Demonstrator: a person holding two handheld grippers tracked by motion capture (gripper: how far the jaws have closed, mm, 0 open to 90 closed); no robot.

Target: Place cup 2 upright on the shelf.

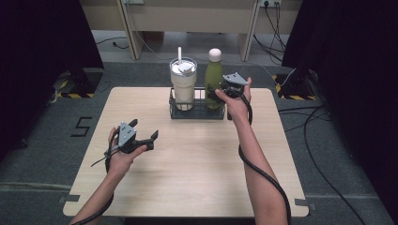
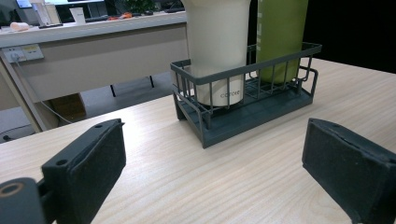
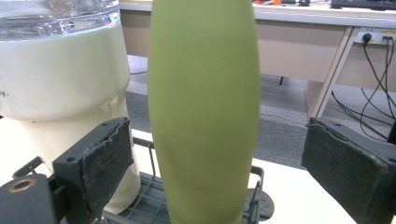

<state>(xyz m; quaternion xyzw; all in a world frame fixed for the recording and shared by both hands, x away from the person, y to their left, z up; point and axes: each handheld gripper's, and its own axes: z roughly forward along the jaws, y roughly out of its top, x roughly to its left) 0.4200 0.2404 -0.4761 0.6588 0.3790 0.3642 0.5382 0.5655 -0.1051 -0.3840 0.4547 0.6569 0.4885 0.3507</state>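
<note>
Right gripper (image 3: 212,172), jaws spread astride green bottle (image 3: 204,107) without touching: rigid, smooth, likely slippery and top-heavy; grip mid-body.

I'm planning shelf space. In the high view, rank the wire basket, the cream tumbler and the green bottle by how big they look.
1. Wire basket: widest of the three.
2 and 3. Cream tumbler and green bottle: too alike to rank. The tumbler is broader, the bottle slimmer, and both rise to about the same height. All three sit equally far from the camera.
</note>
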